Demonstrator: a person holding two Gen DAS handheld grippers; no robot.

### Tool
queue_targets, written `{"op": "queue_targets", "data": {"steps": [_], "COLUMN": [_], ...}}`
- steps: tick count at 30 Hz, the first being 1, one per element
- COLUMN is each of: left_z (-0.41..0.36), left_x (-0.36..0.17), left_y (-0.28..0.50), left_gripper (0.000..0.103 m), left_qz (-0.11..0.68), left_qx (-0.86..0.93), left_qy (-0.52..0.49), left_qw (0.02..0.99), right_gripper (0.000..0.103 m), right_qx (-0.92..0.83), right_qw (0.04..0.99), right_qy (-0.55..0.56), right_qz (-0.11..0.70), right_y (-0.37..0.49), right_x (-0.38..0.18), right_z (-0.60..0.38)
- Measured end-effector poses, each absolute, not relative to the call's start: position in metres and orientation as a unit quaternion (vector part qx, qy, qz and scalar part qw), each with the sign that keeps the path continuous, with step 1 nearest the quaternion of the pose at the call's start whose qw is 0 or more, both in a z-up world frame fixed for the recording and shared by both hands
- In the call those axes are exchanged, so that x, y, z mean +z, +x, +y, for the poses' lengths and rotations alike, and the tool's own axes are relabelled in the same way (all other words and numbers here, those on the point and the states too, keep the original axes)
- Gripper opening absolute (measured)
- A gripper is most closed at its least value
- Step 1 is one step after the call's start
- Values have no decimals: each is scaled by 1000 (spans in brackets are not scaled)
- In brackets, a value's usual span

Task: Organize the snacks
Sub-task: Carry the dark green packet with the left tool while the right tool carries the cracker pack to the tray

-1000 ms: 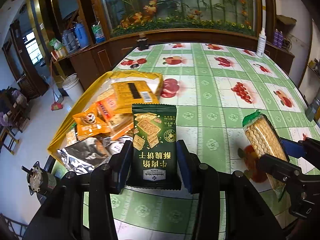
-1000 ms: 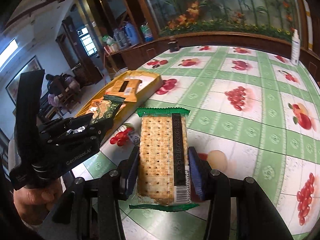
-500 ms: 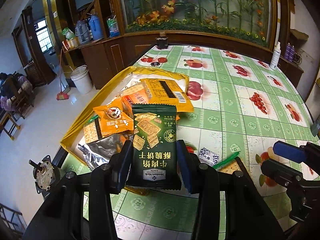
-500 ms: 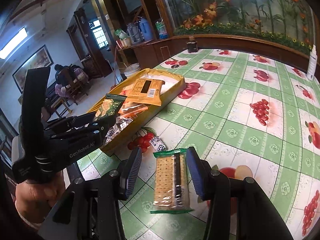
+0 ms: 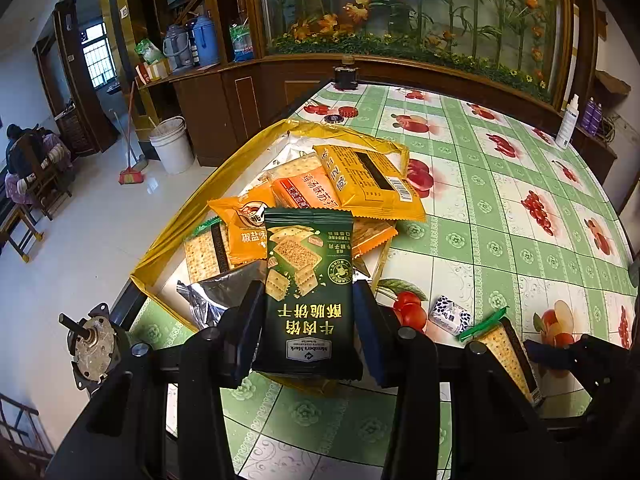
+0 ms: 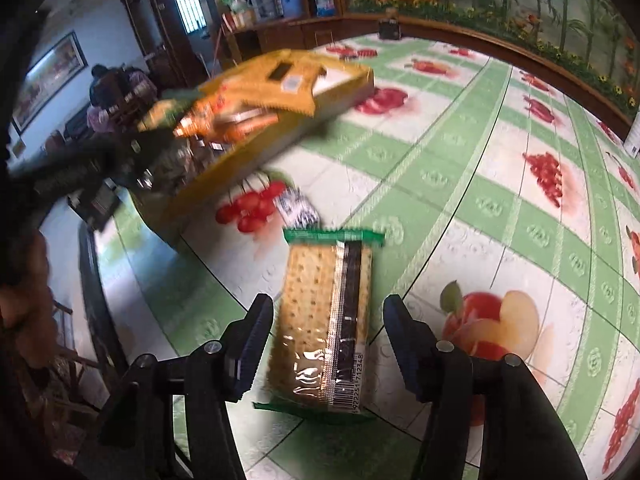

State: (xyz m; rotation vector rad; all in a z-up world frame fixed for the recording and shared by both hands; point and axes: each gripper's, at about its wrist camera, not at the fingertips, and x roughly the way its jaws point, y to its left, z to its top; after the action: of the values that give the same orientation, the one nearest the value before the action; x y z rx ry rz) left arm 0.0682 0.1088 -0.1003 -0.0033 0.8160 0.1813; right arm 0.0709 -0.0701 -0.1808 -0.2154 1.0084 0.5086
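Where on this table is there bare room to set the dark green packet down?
Free: tablecloth right of the yellow box, beyond the small wrapped candy and cracker pack. Crowded: the box, piled with snacks. The left gripper holds the dark green packet.

Dark green biscuit packet (image 5: pixel 308 292) carried gold Chinese characters 牛肉粒酥脆饼干, upside down in the left wrist view, plus a white-framed "Member's Mark" logo near its lower end; a round gold seal on it was too small to read. Orange snack bag (image 5: pixel 247 232) behind it showed 椒盐味. Orange-red cracker pack (image 5: pixel 306 192) bore slanted Chinese print, roughly 鸡汤味苏打, not fully clear. Yellow packet (image 5: pixel 370 182) had a black panel and a barcode, digits illegible. Clear cracker sleeve (image 6: pixel 324 328) in the right wrist view had a barcode strip ending with digits reading about "6922251 712348". Small blue-and-white wrapped candy (image 5: pixel 449 315): print unreadable.
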Motion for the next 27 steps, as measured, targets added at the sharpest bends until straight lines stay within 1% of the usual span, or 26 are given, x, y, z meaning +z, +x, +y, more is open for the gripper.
{"op": "queue_targets", "data": {"steps": [1,2,12,21,27], "left_z": [109,110,123,145,170], "left_x": [-100,-99,-97,-102,-104], "left_y": [68,69,70,75,88], "left_gripper": [43,43,43,43,43], "left_qz": [396,396,391,396,399], "left_qx": [88,89,98,106,116], "left_qy": [-2,-3,-10,-30,-52], "left_qw": [914,914,915,912,908], "right_gripper": [56,48,47,47,47], "right_qx": [238,238,262,294,319], "right_qw": [842,841,856,851,850], "right_qy": [-110,-111,-86,-79,-66], "right_qz": [471,472,437,427,415], "right_y": [69,69,74,89,121], "right_x": [-180,-179,-146,-138,-128], "right_z": [-69,-68,-62,-32,-3]}}
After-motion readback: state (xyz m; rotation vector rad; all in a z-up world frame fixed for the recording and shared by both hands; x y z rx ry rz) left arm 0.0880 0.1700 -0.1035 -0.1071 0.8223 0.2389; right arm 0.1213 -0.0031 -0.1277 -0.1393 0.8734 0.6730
